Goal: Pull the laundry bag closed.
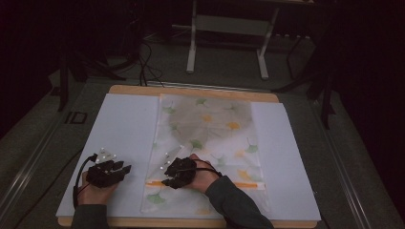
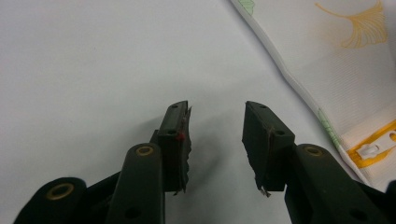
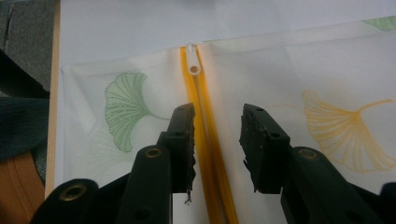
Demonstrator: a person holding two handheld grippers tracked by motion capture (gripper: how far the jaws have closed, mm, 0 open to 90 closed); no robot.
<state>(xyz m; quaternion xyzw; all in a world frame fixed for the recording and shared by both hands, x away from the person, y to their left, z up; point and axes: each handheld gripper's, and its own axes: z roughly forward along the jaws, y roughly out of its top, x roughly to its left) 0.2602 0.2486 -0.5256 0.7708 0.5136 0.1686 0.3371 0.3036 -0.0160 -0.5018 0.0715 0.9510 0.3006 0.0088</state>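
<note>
Mesh bag flat on the white surface, right gripper fingers apart straddling its orange zipper, white pull just beyond, left gripper wide open beside the bag, holding nothing

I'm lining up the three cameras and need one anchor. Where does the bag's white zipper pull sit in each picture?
High view: too small to tell; only the orange zipper shows, at the mesh bag's near left.
Left gripper view: white zipper pull at the right edge, low.
Right gripper view: top centre, beyond the right hand-held gripper, whose open jaws straddle the zipper.
Shared landmark: the orange zipper.
</note>
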